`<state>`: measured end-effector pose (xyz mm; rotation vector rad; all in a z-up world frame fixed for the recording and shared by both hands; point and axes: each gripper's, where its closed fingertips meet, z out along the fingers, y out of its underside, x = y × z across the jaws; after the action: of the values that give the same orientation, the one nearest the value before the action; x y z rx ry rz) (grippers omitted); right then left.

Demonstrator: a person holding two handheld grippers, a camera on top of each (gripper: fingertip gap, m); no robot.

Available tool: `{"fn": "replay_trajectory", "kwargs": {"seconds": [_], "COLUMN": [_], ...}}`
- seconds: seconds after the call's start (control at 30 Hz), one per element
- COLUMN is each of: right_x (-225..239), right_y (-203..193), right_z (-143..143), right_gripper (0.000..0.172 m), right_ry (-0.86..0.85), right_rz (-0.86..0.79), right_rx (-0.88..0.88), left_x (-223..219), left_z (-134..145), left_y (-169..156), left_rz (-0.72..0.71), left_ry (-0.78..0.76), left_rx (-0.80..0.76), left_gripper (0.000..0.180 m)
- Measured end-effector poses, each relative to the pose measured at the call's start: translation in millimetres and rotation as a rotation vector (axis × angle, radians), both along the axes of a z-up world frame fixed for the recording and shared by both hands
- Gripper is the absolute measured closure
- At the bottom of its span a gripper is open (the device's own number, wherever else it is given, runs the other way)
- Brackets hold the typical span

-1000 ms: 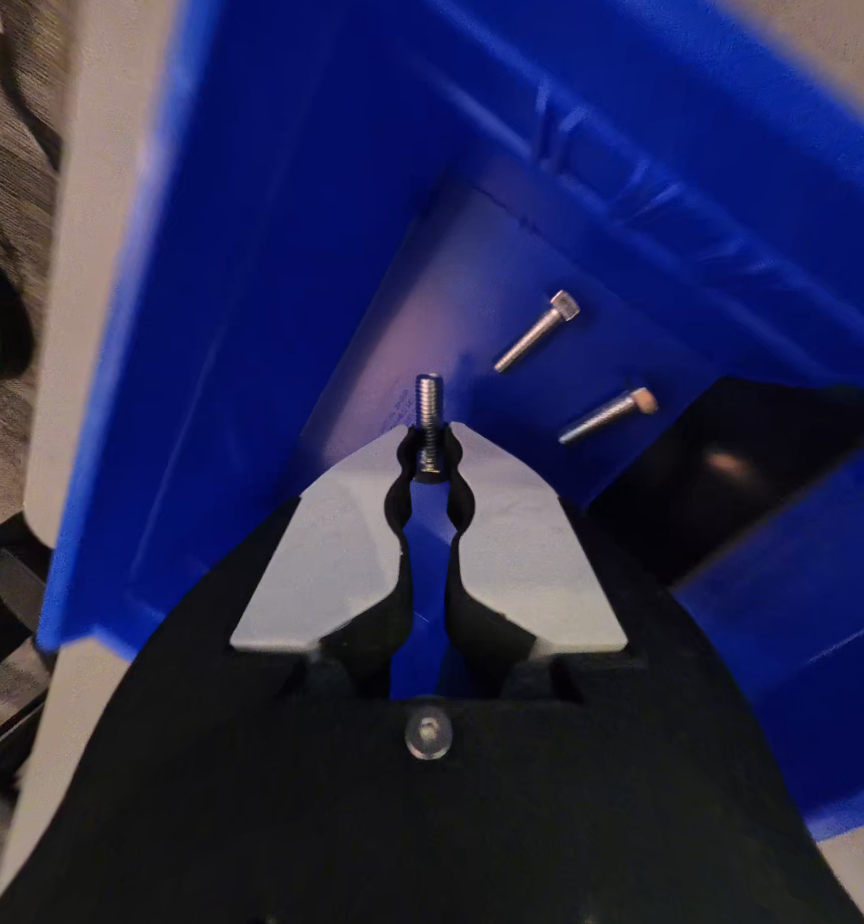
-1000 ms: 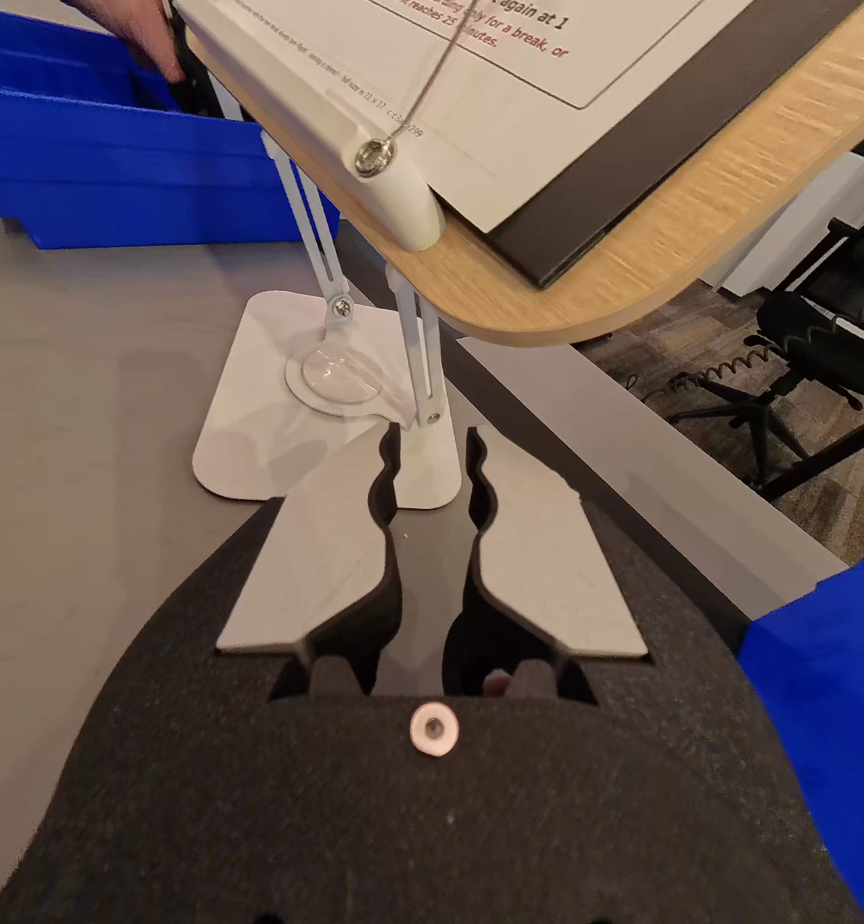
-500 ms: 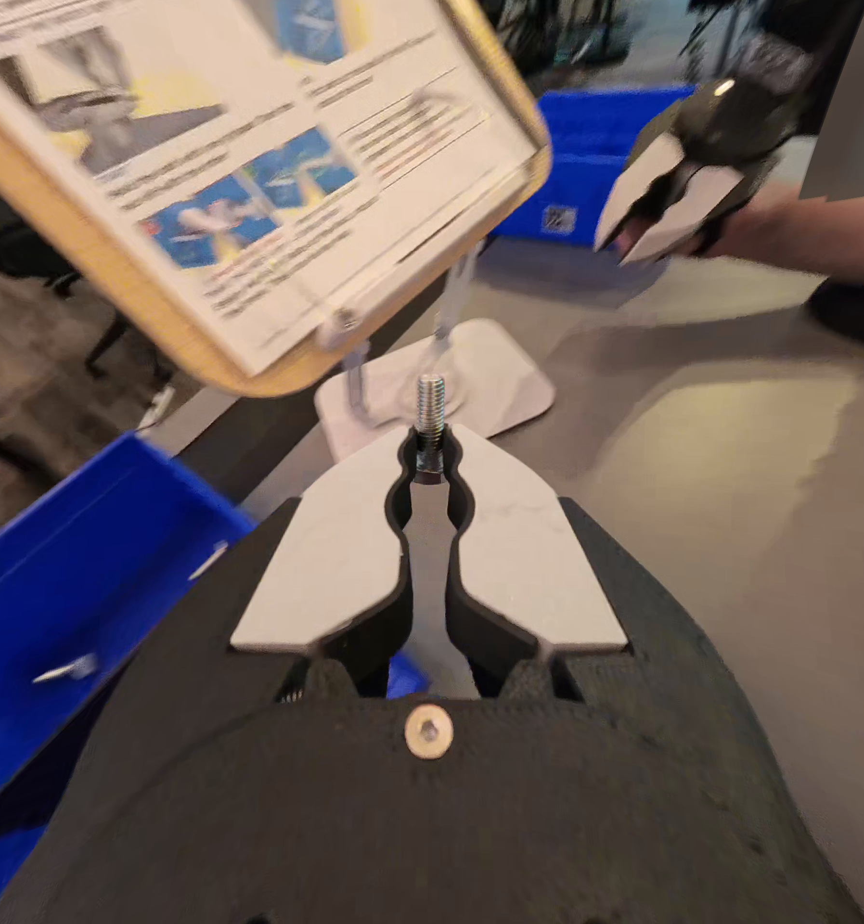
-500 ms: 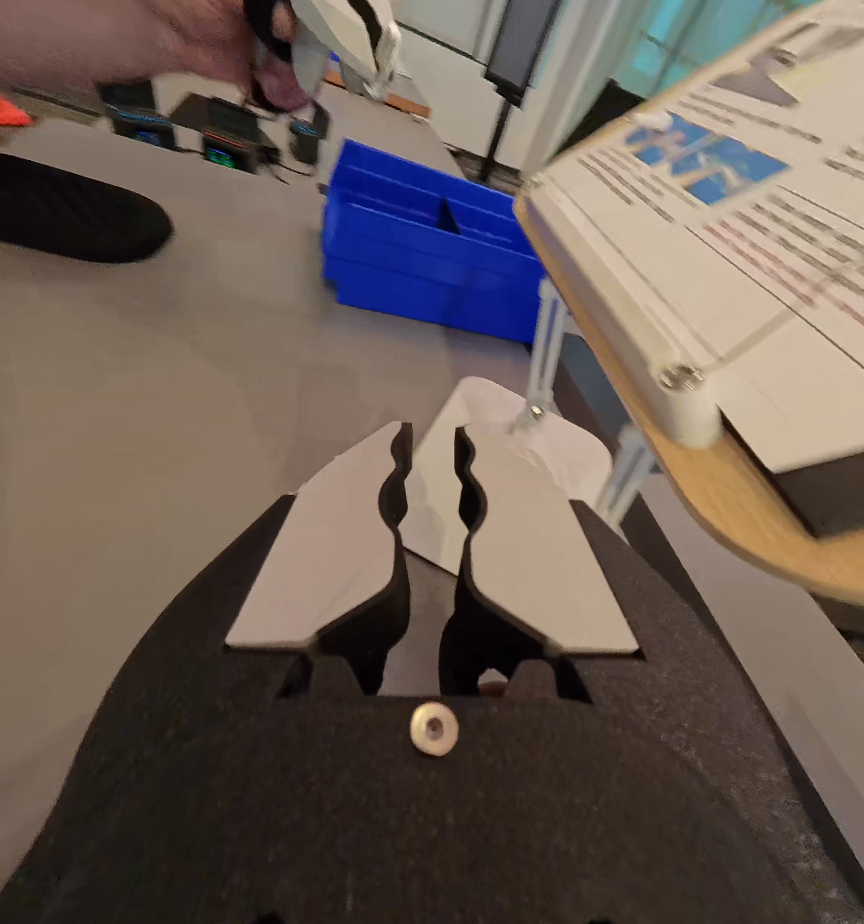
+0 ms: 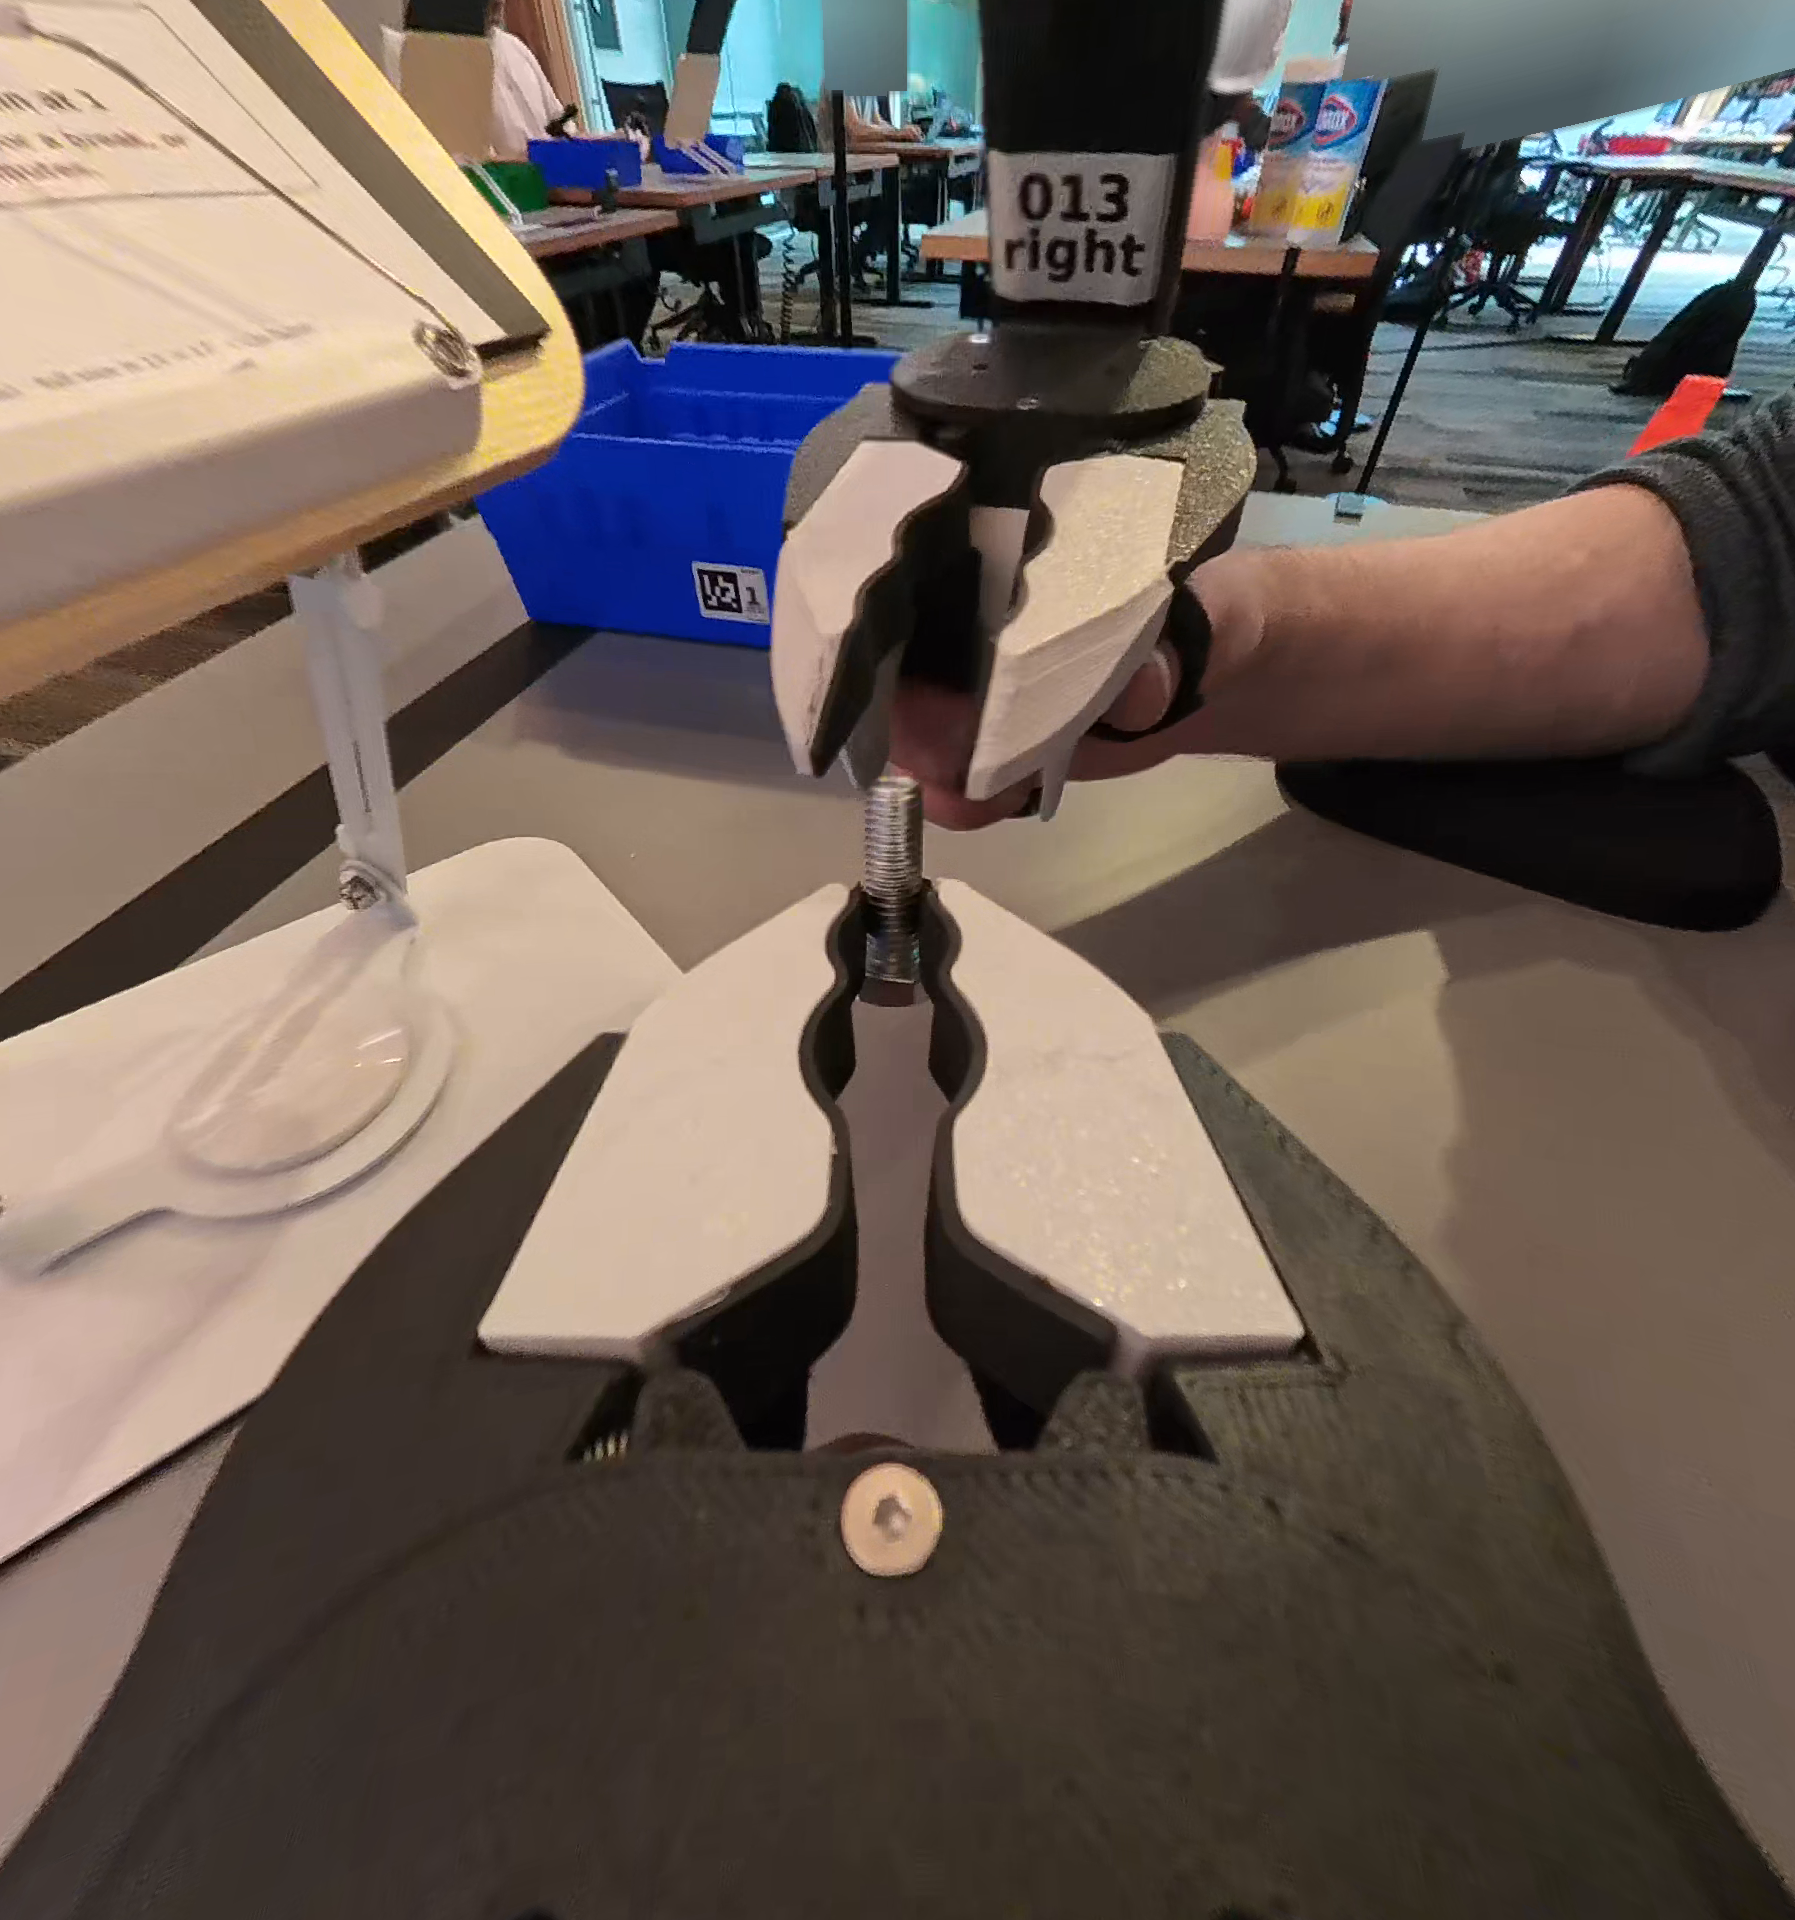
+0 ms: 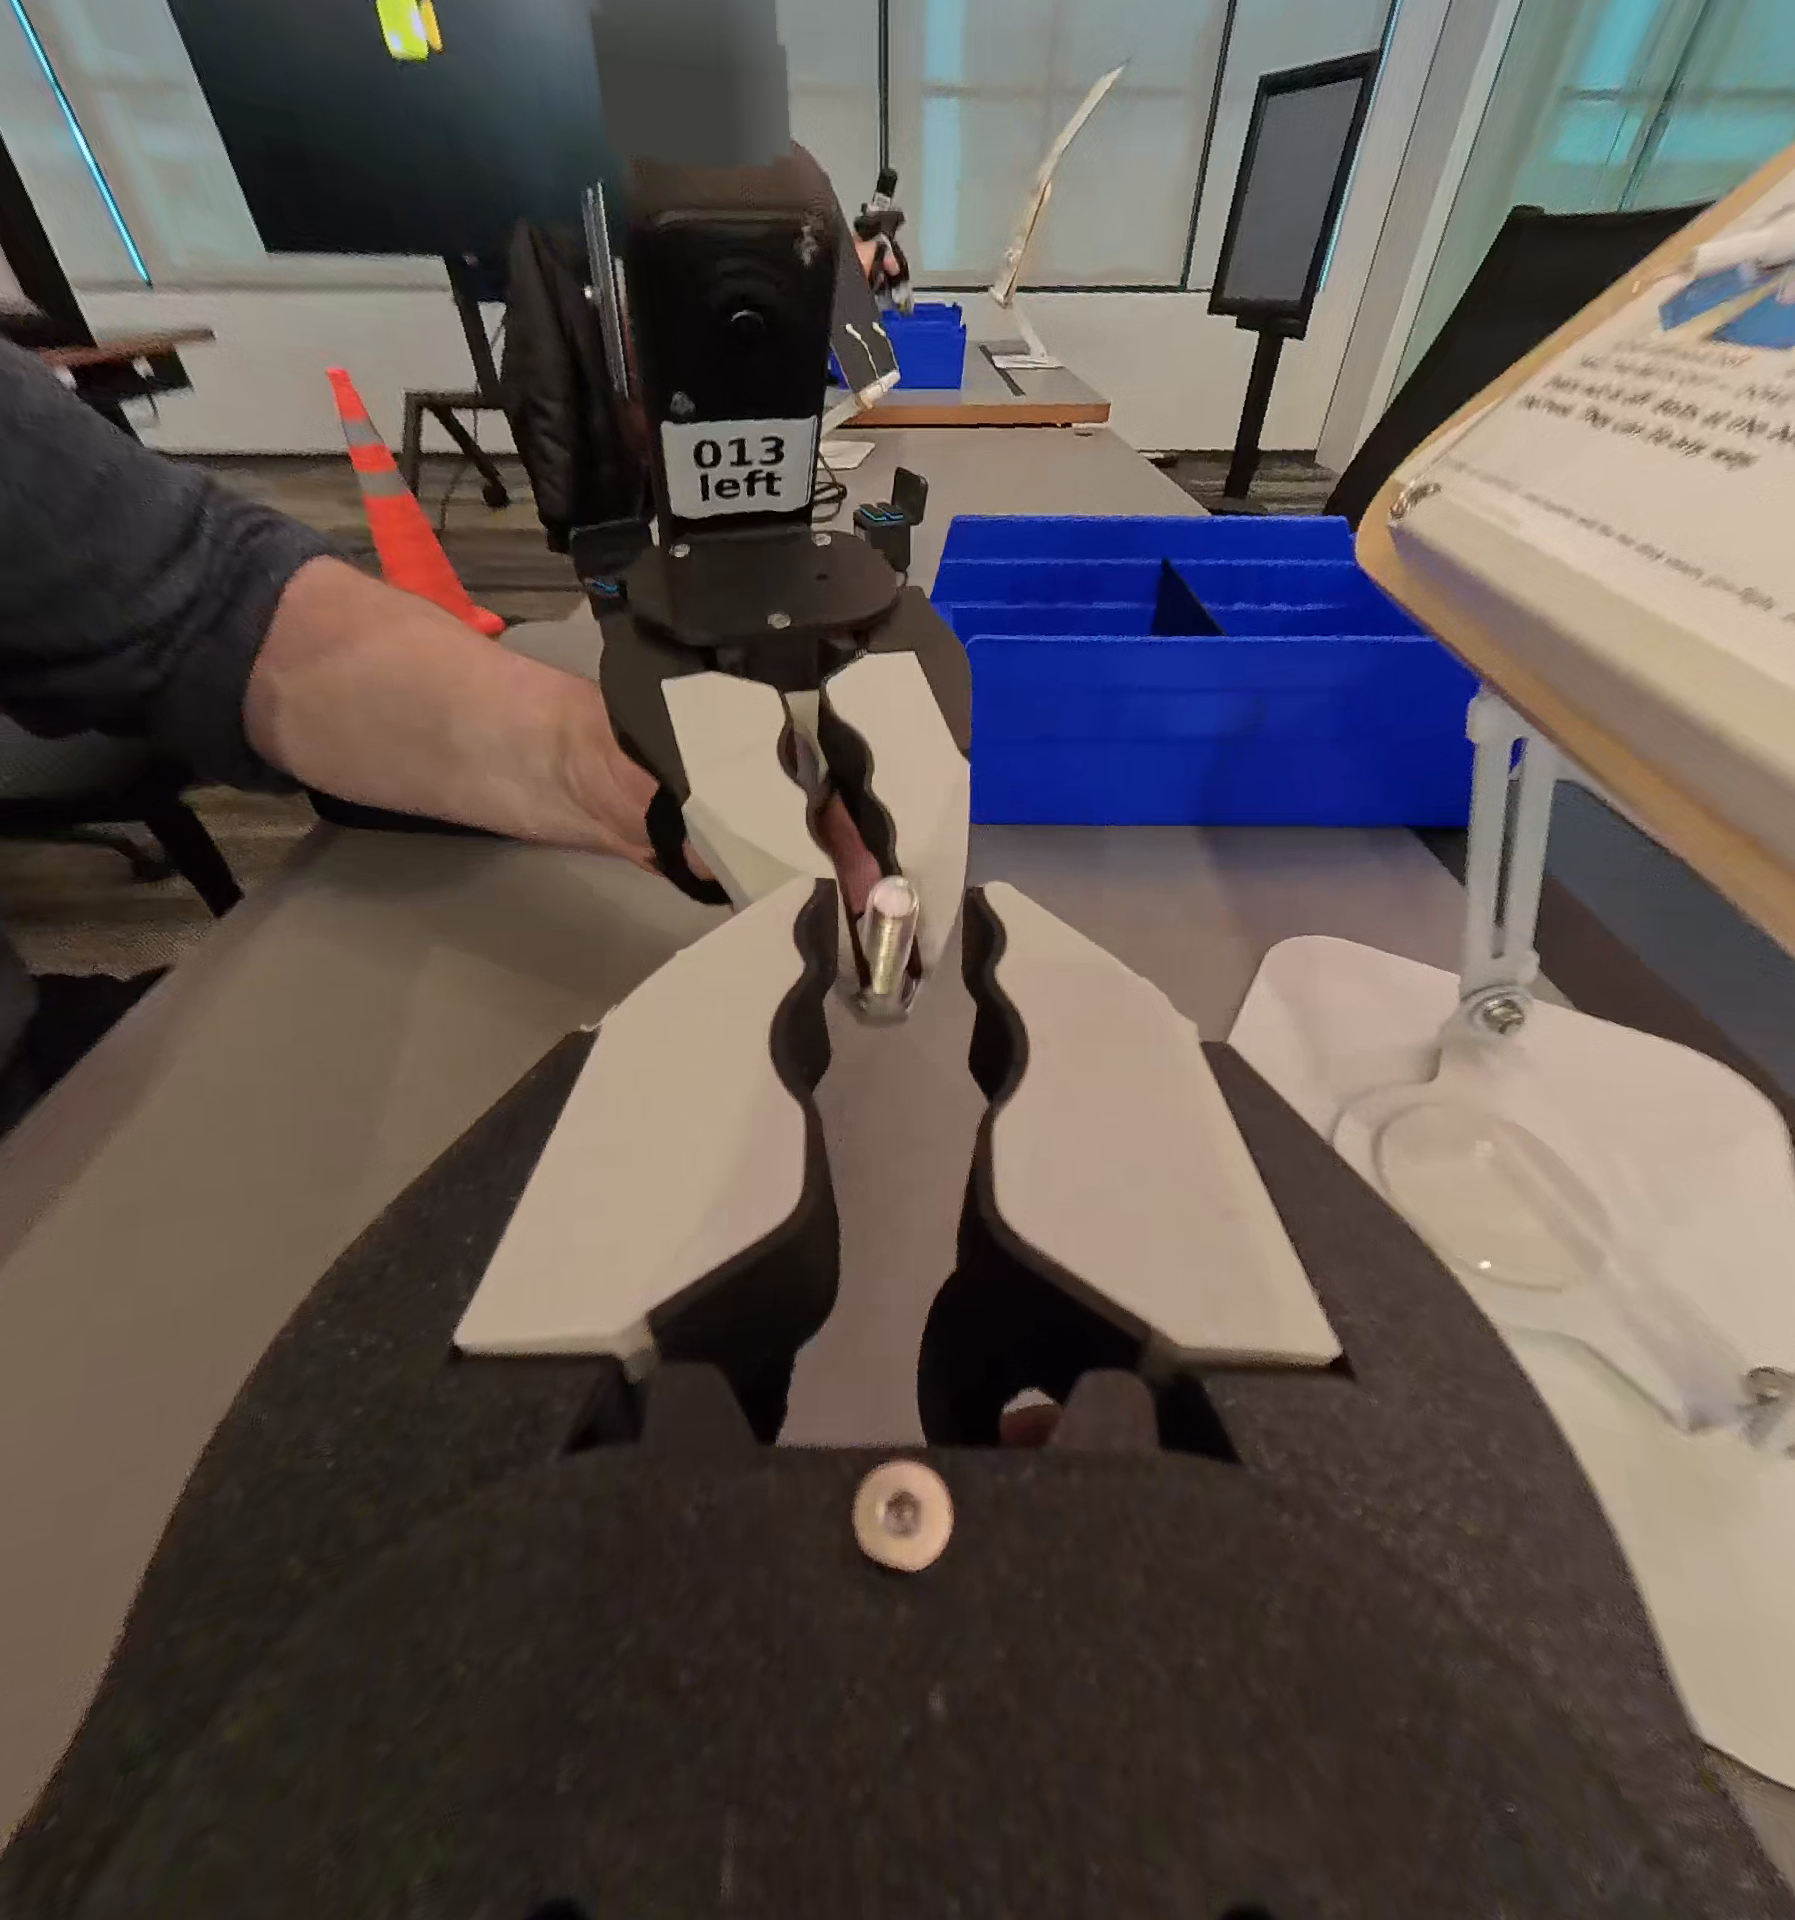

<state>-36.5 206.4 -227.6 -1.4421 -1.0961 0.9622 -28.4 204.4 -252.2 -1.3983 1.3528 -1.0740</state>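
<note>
In the left wrist view, the left gripper (image 5: 891, 940) fills the bottom half of the frame, pointing up the middle, fingers clamped on a silver bolt (image 5: 891, 852) at the very tips. The bolt's long axis runs straight along the fingers, head tucked between the pads and threaded end poking out toward the top of the frame. Right above it, center frame, the right gripper (image 5: 919, 774) hangs tips-down, held by a hand (image 5: 1163, 686) coming in from the right, jaws parted with nothing in them, tips just beside the bolt's threaded end. A blue bin (image 5: 664, 499) sits behind, and a white stand (image 5: 353, 935) with a tilted board is at the left. In the right wrist view, the right gripper (image 6: 891, 914) fingers stand apart at the center, with the bolt (image 6: 888, 951) between them but not touching either pad, its threaded end aimed at the camera. The left gripper (image 6: 877, 935) comes down from upper center, forearm in from the left, squeezing the bolt. The grey table (image 6: 249, 1039) is underneath.
</note>
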Motion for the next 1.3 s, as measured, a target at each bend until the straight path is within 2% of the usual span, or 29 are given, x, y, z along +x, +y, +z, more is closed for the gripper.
{"fn": "replay_trajectory", "kwargs": {"seconds": [0.2, 0.37, 0.47, 0.6, 0.73, 0.8, 0.87, 0.93, 1.1, 1.2, 1.3], "right_x": [-6, -3, 0, 3, -6, -12, -16, -18, -20, -18, -18], "right_y": [-4, -3, -1, -3, -11, -15, -19, -21, -24, -22, -22], "right_z": [-12, -11, -11, -30, -59, -71, -77, -83, -91, -94, -95], "right_gripper": [0.162, 0.162, 0.162, 0.162, 0.162, 0.162, 0.162, 0.162, 0.162, 0.162, 0.162], "right_ry": [-0.011, 0.012, 0.018, -0.088, -0.246, -0.31, -0.342, -0.376, -0.407, -0.422, -0.42], "right_rz": [0.045, 0.04, 0.036, 0.058, 0.096, 0.116, 0.131, 0.13, 0.142, 0.133, 0.134], "right_rx": [-0.042, -0.056, -0.077, -0.094, -0.106, -0.092, -0.083, -0.071, -0.069, -0.066, -0.069], "left_x": [6, 6, -8, -58, -145, -192, -227, -255, -287, -296, -297], "left_z": [-3, -2, 10, 36, 44, 30, 9, -18, -70, -89, -101], "left_y": [-5, -4, 2, 34, 90, 124, 149, 169, 201, 208, 214], "left_rz": [-0.021, -0.017, -0.001, 0.142, 0.38, 0.49, 0.547, 0.572, 0.568, 0.567, 0.566], "left_ry": [-0.029, -0.059, -0.039, 0.04, 0.246, 0.378, 0.507, 0.671, 0.9, 1.029, 1.053], "left_rx": [-0.008, -0.006, 0.039, 0.105, 0.187, 0.18, 0.104, 0.101, -0.014, -0.09, -0.157], "left_gripper": [0.172, 0.171, 0.156, 0.138, 0.141, 0.141, 0.141, 0.139, 0.137, 0.137, 0.14]}}
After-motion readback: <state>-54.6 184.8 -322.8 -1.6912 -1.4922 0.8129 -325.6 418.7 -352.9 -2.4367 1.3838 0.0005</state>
